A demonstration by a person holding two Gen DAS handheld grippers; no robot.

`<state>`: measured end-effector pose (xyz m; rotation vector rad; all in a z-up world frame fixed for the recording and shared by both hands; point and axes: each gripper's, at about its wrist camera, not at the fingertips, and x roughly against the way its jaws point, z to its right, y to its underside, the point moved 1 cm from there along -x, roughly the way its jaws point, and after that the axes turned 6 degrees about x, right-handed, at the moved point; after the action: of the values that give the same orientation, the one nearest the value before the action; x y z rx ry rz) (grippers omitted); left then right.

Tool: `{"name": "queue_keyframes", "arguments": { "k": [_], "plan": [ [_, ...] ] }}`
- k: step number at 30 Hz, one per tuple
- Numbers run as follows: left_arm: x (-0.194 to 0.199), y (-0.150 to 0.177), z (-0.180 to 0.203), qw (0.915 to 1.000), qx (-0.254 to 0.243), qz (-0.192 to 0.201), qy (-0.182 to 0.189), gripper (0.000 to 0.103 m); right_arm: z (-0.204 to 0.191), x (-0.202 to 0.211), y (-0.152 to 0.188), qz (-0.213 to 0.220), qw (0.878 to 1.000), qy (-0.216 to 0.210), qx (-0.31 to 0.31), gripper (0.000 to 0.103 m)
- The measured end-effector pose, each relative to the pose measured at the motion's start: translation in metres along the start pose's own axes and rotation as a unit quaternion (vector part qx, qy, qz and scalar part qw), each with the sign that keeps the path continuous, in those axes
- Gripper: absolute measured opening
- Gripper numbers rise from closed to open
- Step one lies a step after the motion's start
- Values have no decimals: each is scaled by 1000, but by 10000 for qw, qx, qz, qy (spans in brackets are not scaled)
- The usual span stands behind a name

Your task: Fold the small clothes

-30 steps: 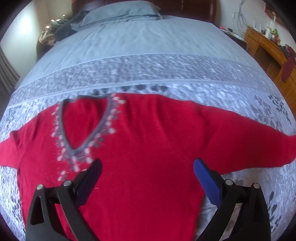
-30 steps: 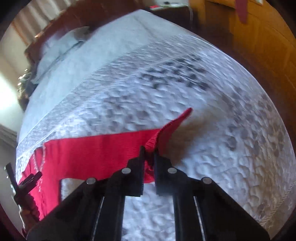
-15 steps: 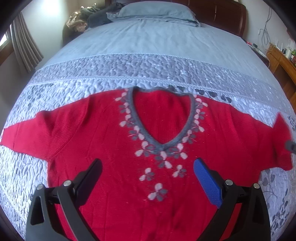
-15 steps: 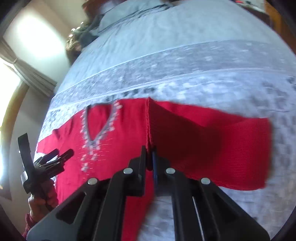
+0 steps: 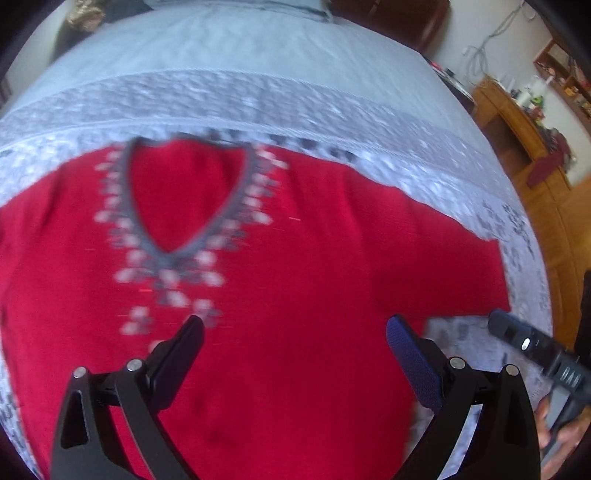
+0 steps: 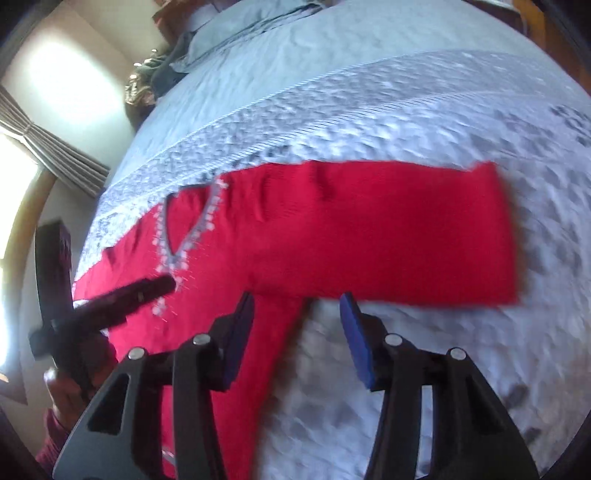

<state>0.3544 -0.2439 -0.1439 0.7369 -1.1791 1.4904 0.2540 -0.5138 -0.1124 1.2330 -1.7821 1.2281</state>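
Note:
A small red sweater (image 5: 295, 295) with a grey V-neck and white flower trim lies flat, front up, on the bed. My left gripper (image 5: 293, 332) hovers open and empty over the sweater's chest. My right gripper (image 6: 297, 306) is open and empty, above the sweater's underarm, where the right sleeve (image 6: 406, 236) meets the body. That sleeve lies folded short, its doubled end toward the right. The right gripper also shows at the left wrist view's right edge (image 5: 532, 347). The left gripper shows at the left of the right wrist view (image 6: 140, 291).
The bed has a light blue quilted bedspread (image 5: 258, 99) with a grey patterned band. Pillows (image 6: 236, 33) lie at the headboard. A wooden dresser (image 5: 517, 125) with small items stands to the right of the bed. A curtained window (image 6: 48, 147) is at the left.
My right gripper was shut on the right sleeve's cuff; it carried the cuff inward, then opened and let go. The sleeve now lies folded short. My left gripper stayed open above the sweater.

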Motion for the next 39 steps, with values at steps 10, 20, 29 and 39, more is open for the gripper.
{"name": "queue_keyframes", "arguments": {
  "k": [10,20,29,39],
  "plan": [
    [-64,6,69,9961,-105,-832,286,80,54,28,76,390,9983,405,-130,45],
    [-76,-3,82,9966,14,-805,156,19,63,31,82,594,9975,305,-226,45],
    [-14,-25,42,9945,811,166,638,5,58,32,83,657,9969,428,-100,45],
    [83,-60,-93,9805,874,1595,-746,5,49,15,87,472,9977,479,27,45]
  ]
}}
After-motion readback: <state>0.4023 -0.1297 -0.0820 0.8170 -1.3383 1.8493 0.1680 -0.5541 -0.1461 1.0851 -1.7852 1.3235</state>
